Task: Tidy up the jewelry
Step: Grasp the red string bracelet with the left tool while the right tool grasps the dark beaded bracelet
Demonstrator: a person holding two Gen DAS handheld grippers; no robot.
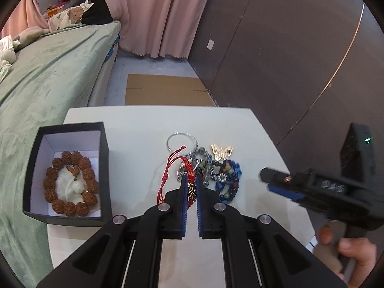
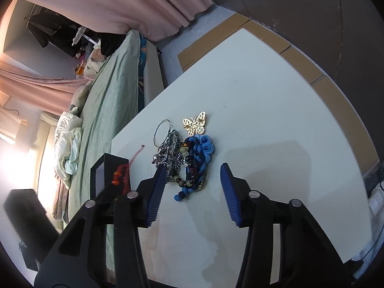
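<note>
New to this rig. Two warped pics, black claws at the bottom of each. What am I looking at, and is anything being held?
No robot: a person holds a two-finger gripper in each hand, each carrying a fisheye camera looking along its fingers. In the left camera's picture, the left gripper is shut on a red cord bracelet. The right gripper, seen from its own camera, is open and holds nothing. On the white table lie a silver ring with chain, a gold butterfly and a blue braided bracelet. A black box at the left holds a brown bead bracelet.
</note>
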